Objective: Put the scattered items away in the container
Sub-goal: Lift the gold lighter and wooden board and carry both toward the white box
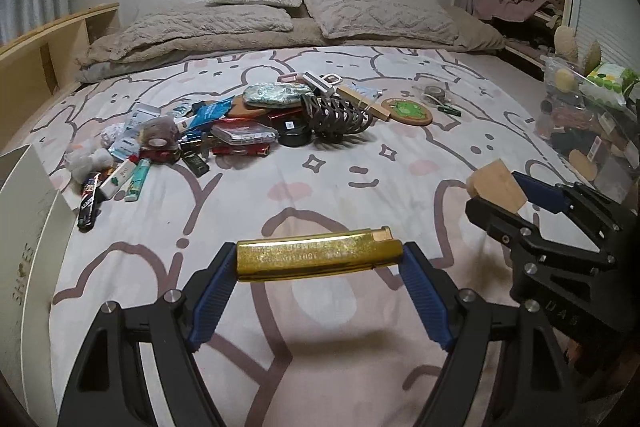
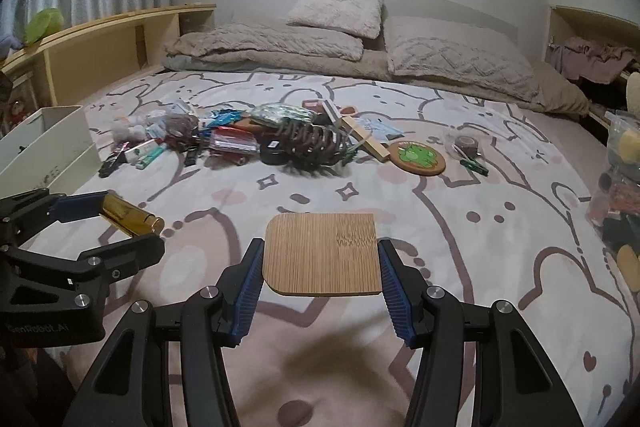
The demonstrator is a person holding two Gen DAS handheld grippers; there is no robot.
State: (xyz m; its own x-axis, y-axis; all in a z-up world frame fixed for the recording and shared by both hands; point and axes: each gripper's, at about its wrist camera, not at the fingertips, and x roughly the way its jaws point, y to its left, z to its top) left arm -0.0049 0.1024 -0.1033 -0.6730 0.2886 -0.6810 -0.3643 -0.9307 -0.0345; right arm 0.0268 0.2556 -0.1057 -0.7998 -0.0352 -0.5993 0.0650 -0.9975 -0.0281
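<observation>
My left gripper (image 1: 320, 261) is shut on a gold rectangular bar (image 1: 318, 255), held crosswise by its two ends above the bed; it shows at the left of the right wrist view as the same gold bar (image 2: 130, 219). My right gripper (image 2: 320, 259) is shut on a flat bamboo board (image 2: 322, 253), gripped by its side edges; in the left wrist view that board (image 1: 498, 189) appears at the right. A pile of scattered small items (image 1: 224, 131) lies mid-bed. A white box (image 2: 48, 143) stands at the left edge.
A round green coaster (image 2: 418, 157), a tape roll (image 2: 468, 145) and a wooden block (image 2: 366, 139) lie right of the pile. A clear container with assorted things (image 1: 588, 123) stands at the bed's right edge. Pillows (image 2: 452, 61) and a folded blanket lie at the head end.
</observation>
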